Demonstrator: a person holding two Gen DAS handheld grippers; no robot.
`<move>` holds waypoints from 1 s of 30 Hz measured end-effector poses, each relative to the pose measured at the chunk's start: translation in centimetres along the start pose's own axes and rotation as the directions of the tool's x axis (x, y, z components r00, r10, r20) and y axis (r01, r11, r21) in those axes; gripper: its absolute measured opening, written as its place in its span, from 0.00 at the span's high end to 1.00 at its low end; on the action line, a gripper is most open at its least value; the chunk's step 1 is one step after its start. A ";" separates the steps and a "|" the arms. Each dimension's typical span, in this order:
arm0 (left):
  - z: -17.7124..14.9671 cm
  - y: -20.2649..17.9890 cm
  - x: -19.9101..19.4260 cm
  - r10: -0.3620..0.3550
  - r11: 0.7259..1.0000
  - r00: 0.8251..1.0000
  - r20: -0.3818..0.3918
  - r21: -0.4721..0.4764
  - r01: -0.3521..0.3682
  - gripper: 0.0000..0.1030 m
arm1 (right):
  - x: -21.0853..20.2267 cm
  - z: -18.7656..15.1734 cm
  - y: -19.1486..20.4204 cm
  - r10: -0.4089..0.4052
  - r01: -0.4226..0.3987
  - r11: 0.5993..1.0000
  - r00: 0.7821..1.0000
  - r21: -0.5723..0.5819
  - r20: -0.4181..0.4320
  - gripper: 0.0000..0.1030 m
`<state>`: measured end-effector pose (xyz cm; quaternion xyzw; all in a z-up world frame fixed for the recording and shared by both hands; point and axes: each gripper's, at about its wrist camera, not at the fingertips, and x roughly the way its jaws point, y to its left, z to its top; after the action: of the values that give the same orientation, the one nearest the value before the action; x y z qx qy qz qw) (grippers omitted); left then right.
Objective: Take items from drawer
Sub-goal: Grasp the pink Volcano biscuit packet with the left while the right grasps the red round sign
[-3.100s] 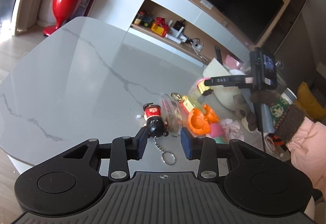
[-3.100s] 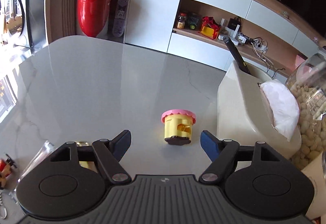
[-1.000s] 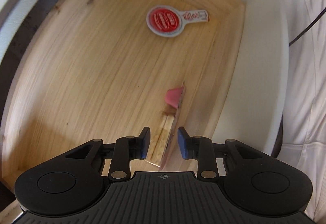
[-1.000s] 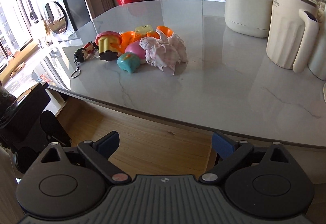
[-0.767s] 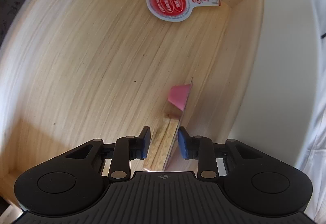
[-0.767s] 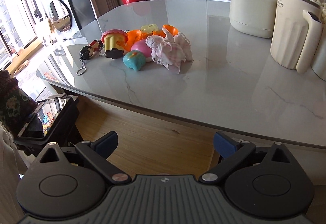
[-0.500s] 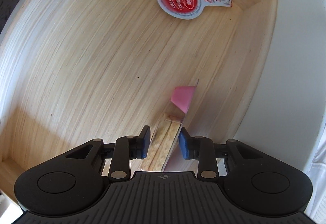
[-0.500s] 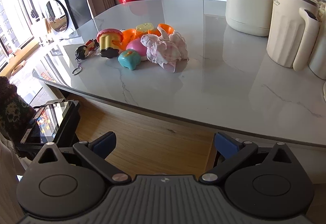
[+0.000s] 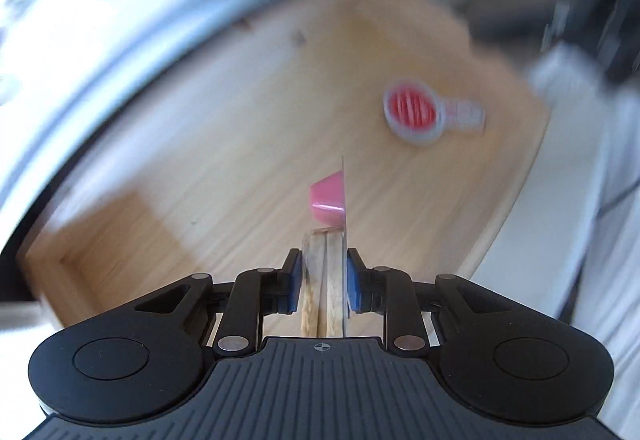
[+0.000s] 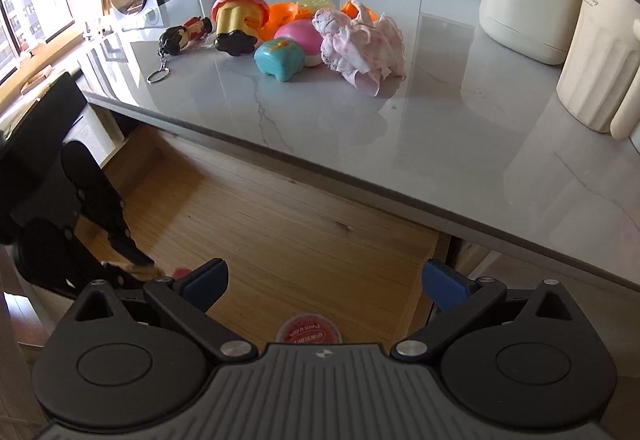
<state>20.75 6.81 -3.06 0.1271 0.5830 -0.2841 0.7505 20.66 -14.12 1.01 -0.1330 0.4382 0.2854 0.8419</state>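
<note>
Left wrist view shows the left tongs (image 9: 323,282), which have just been closing, pressed on a clear packet of wooden sticks (image 9: 325,280) above the drawer (image 9: 224,128). Ahead of them, to the right, a red round lid (image 9: 416,111) lies on the drawer floor. The right tongs (image 10: 325,281) stand wide apart and empty, the lid just below them, the bench (image 10: 460,136) ahead.
</note>
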 end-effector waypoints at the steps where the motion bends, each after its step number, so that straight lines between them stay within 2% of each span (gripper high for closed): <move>1: -0.2 0.7 -1.3 -0.028 0.997 0.997 0.066 -0.071 0.032 0.75 | 0.2 -0.1 0.1 -0.004 0.004 1.000 1.000 -0.013 -0.014 0.00; 4: -1.1 1.6 -3.5 -0.091 0.972 0.975 0.201 -0.196 0.130 0.75 | 0.9 0.0 0.3 0.025 -0.028 0.999 0.996 -0.039 -0.081 0.00; 6: -1.2 1.8 -3.9 -0.091 0.968 0.968 0.235 -0.206 0.141 0.75 | 2.2 0.0 0.6 0.053 -0.067 0.994 0.986 -0.085 -0.159 0.00; 8: -1.5 2.0 -3.4 -0.089 0.961 0.967 0.240 -0.235 0.146 0.75 | 3.6 -0.1 1.8 0.043 -0.092 0.975 0.971 -0.203 -0.236 0.02; 9: -1.7 2.2 -3.3 -0.087 0.956 0.969 0.232 -0.256 0.147 0.75 | 4.4 -0.2 2.5 0.028 -0.102 0.959 0.962 -0.263 -0.270 0.06; 12: -2.2 3.1 -2.8 -0.058 0.941 0.979 0.195 -0.317 0.119 0.75 | 7.4 -0.3 3.8 0.004 -0.140 0.934 0.924 -0.329 -0.383 0.16; 15: -2.0 3.0 -2.3 -0.052 0.934 0.980 0.193 -0.338 0.116 0.75 | 10.6 -0.6 4.5 -0.036 -0.170 0.914 0.870 -0.368 -0.491 0.19; 18: -2.4 3.4 -2.8 -0.065 0.933 0.977 0.203 -0.334 0.131 0.75 | 13.0 -1.0 4.9 -0.111 -0.165 0.885 0.834 -0.436 -0.540 0.19; 21: -2.9 3.7 -3.1 -0.061 0.935 0.978 0.202 -0.331 0.127 0.75 | 14.5 -1.2 4.9 -0.136 -0.173 0.878 0.802 -0.446 -0.581 0.19; 25: -2.6 3.5 -2.8 -0.054 0.940 0.981 0.187 -0.323 0.113 0.75 | 14.6 -1.1 4.9 -0.115 -0.192 0.886 0.790 -0.422 -0.602 0.26; 27: -2.5 3.3 -2.7 -0.056 0.943 0.982 0.181 -0.313 0.112 0.75 | 14.2 -1.1 4.9 -0.089 -0.207 0.895 0.786 -0.396 -0.612 0.40; 30: -2.3 2.9 -2.5 -0.059 0.948 0.983 0.177 -0.298 0.110 0.75 | 13.2 -1.5 5.3 -0.094 -0.199 0.893 0.797 -0.405 -0.597 0.40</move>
<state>20.17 11.09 -1.74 -0.0402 0.5606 -0.2317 0.7940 22.49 -5.75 -10.48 -0.3941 0.6084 0.3450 0.5963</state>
